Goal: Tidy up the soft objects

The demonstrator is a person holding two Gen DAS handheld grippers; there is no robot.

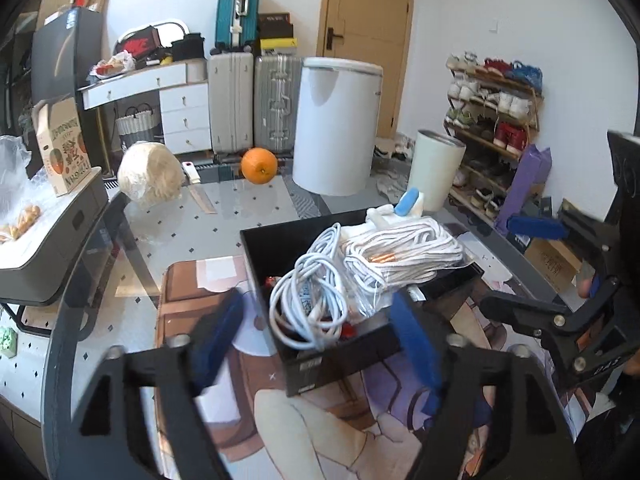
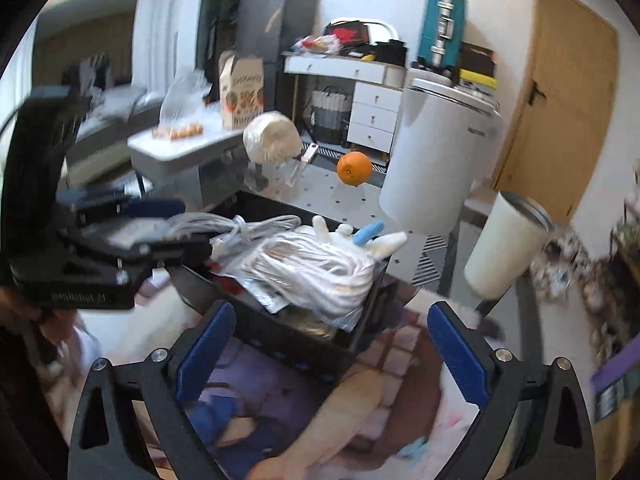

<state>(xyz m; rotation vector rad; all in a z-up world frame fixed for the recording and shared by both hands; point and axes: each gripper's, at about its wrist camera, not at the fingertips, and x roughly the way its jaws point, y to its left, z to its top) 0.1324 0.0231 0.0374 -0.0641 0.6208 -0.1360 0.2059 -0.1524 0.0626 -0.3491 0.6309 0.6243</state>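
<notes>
A black box [image 1: 340, 364] stands on a printed mat and holds a loose coil of pale cable [image 1: 304, 300], a clear bag of white rope [image 1: 400, 252] and a white plush toy with a blue piece [image 1: 404, 204] at its far corner. My left gripper [image 1: 316, 344] hangs open over the box's near corner, its pads touching nothing. In the right wrist view the same box [image 2: 280, 332] lies ahead with the rope bag [image 2: 316, 268] and plush toy [image 2: 360, 236]. My right gripper [image 2: 332, 356] is open and holds nothing. The left gripper [image 2: 192, 226] shows at the box's left side.
On the glass table beyond the box sit an orange [image 1: 259, 165], a wrapped pale cabbage-like ball [image 1: 150, 174], a knife [image 1: 198, 188] and a white tumbler [image 1: 436, 168]. A tall white bin [image 1: 336, 124], suitcases and a shoe rack [image 1: 492, 120] stand behind.
</notes>
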